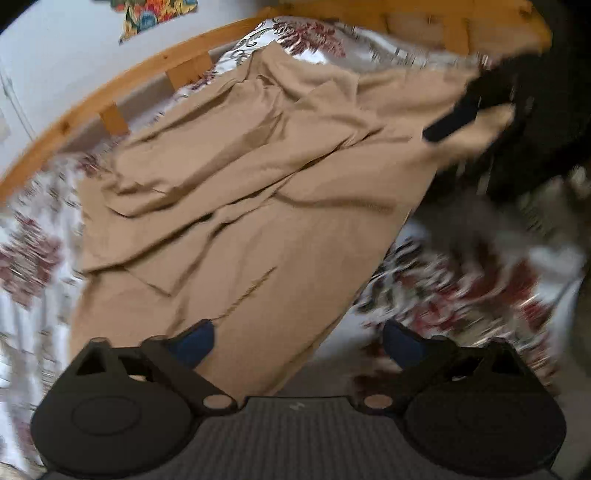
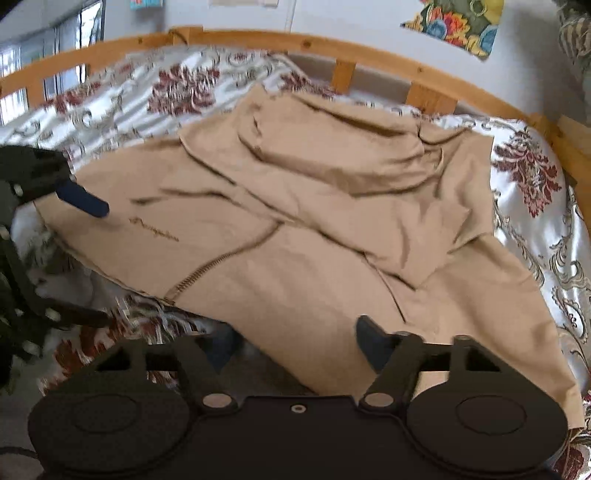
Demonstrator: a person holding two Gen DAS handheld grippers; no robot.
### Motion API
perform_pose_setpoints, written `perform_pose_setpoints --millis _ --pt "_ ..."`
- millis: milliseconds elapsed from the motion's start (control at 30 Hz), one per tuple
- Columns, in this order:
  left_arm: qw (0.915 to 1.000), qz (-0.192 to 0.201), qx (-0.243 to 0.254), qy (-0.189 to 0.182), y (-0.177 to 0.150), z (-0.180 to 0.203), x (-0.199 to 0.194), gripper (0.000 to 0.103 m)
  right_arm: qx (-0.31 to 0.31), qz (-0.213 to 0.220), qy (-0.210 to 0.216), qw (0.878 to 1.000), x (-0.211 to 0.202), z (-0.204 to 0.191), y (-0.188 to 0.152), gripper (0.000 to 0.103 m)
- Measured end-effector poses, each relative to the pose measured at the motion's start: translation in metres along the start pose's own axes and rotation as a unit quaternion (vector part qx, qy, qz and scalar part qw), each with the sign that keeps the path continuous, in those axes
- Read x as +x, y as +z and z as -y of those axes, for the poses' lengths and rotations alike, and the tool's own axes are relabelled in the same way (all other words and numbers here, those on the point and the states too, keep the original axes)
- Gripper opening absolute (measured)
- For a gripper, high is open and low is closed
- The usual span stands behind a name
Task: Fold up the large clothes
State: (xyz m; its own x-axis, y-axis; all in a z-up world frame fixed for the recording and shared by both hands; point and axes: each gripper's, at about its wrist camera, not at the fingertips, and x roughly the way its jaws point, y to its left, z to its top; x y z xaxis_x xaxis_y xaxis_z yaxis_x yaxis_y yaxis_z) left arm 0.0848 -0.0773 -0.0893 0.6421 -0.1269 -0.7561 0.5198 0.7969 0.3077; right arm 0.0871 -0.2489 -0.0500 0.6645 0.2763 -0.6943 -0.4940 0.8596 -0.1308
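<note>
A tan zip hoodie lies rumpled on the floral bedspread, sleeves folded over its body. My left gripper is open at the hoodie's near edge, one blue pad over the cloth and the other over the bedspread. In the right wrist view the hoodie fills the middle, zip and chest lettering showing. My right gripper straddles the hem with a wide gap: its right finger lies on top, its left finger shows dimly beneath the edge. The left gripper stands at the hoodie's left corner.
A wooden bed rail curves along the far side against a white wall. Colourful floral cloth hangs on the wall. Bedspread lies bare on both sides of the hoodie. The top right of the left wrist view is dark and blurred.
</note>
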Motion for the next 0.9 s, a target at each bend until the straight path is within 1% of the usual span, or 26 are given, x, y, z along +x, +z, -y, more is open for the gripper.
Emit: perform_pose_setpoints --millis 33,100,133,167,200,233,267,300,333,433,500,533,567,600,633,667,700,733,767,833,867,900 --pt "0.9999 -0.008 0.004 0.012 -0.001 0.0 0.002 0.09 0.004 0.008 0.002 1.0 -0.002 0.0 0.001 0.05" --pt "0.9997 -0.014 -0.006 0.016 -0.001 -0.004 0.003 0.085 0.008 0.022 0.001 1.0 -0.004 0.001 0.003 0.044" --pt "0.9998 -0.015 -0.01 0.013 -0.001 -0.007 0.002 0.078 0.007 0.027 -0.002 1.0 -0.005 0.001 0.004 0.04" --pt "0.9997 -0.016 -0.01 0.012 -0.002 -0.011 -0.001 0.075 0.007 0.032 -0.003 0.999 -0.006 0.001 0.005 0.038" --pt "0.9997 -0.016 -0.007 0.018 -0.004 -0.014 -0.003 0.067 0.008 0.035 -0.006 0.999 -0.006 0.001 0.005 0.037" --pt "0.999 -0.017 0.0 0.042 -0.006 -0.015 -0.006 0.053 0.007 0.04 -0.01 0.999 -0.007 0.0 0.005 0.037" --pt "0.9975 -0.02 0.008 0.067 -0.007 -0.017 -0.007 0.047 0.005 0.044 -0.013 0.999 -0.007 0.0 0.005 0.037" --pt "0.9957 -0.023 0.014 0.088 -0.009 -0.02 -0.008 0.046 0.003 0.047 -0.015 0.999 -0.008 -0.001 0.005 0.037" --pt "0.9947 -0.026 0.01 0.099 -0.012 -0.025 -0.009 0.046 0.001 0.05 -0.017 0.999 -0.008 -0.001 0.005 0.037" --pt "0.9935 -0.042 -0.027 0.102 -0.02 -0.046 -0.011 0.043 -0.002 0.061 -0.024 0.998 -0.011 -0.001 0.006 0.037" --pt "0.9901 -0.05 -0.045 0.124 -0.028 -0.059 -0.01 0.029 -0.004 0.065 -0.026 0.998 -0.012 -0.002 0.006 0.037" --pt "0.9885 -0.044 -0.061 0.131 -0.03 -0.067 -0.011 0.013 -0.008 0.063 -0.025 0.998 -0.012 -0.002 0.005 0.038" --pt "0.9868 -0.04 -0.082 0.134 -0.032 -0.077 -0.012 0.01 -0.013 0.055 -0.018 0.998 -0.011 -0.004 0.004 0.042" --pt "0.9854 -0.035 -0.106 0.129 -0.031 -0.086 -0.014 0.009 -0.023 0.038 -0.006 0.999 -0.008 -0.007 0.002 0.051" --pt "0.9833 -0.028 -0.133 0.121 -0.028 -0.096 -0.017 0.008 -0.041 0.02 -0.003 0.999 -0.006 -0.012 -0.002 0.065" --pt "0.9806 -0.019 -0.159 0.113 -0.023 -0.105 -0.022 0.008 -0.066 0.003 -0.008 0.998 -0.004 -0.017 -0.006 0.07" --pt "0.9793 -0.011 -0.168 0.113 -0.02 -0.109 -0.026 0.007 -0.086 -0.01 -0.019 0.996 -0.002 -0.02 -0.01 0.072" --pt "0.9786 -0.001 -0.169 0.117 -0.017 -0.113 -0.03 0.007 -0.095 -0.027 -0.037 0.994 0.0 -0.02 -0.013 0.072" --pt "0.9781 0.01 -0.168 0.123 -0.013 -0.116 -0.034 0.007 -0.094 -0.039 -0.057 0.993 0.002 -0.016 -0.015 0.072" --pt "0.978 0.02 -0.164 0.127 -0.012 -0.118 -0.039 0.007 -0.083 -0.051 -0.11 0.989 0.002 -0.003 -0.019 0.067" --pt "0.9785 0.022 -0.162 0.126 -0.013 -0.12 -0.04 0.008 -0.078 -0.053 -0.143 0.985 0.001 0.005 -0.021 0.067" --pt "0.9792 0.021 -0.159 0.124 -0.015 -0.12 -0.04 0.01 -0.077 -0.051 -0.165 0.982 -0.001 0.01 -0.022 0.065"
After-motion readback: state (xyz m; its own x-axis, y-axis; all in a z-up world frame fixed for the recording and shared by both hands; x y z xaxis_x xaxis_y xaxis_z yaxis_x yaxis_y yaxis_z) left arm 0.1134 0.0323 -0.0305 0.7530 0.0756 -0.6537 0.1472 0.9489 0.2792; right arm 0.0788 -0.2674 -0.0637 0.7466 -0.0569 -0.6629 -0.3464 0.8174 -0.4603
